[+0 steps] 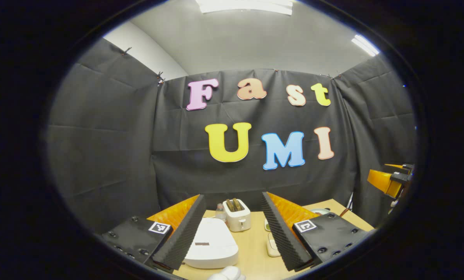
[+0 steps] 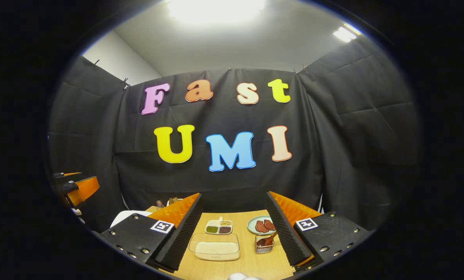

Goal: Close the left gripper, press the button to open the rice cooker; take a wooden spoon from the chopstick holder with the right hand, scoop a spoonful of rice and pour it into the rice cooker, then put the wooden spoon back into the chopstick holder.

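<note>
Both tongs hang spread wide — left tongs (image 1: 232, 229) over the shut rice cooker (image 1: 212, 245); right tongs (image 2: 233, 229) above the bench (image 2: 251, 260); wooden spoon (image 2: 268, 239) in its holder (image 2: 263, 245) looks light, stiff — grab the handle.

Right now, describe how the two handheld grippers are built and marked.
Both match. The left gripper and the right gripper each have two long wedge fingers faced with ribbed foam, orange ridged shells outside, and black bolted base plates, each bearing a square black-and-white marker tag.

Toaster (image 1: 237, 219) crowds rice cooker (image 1: 212, 243); tabletop (image 2: 251, 261) open.
</note>
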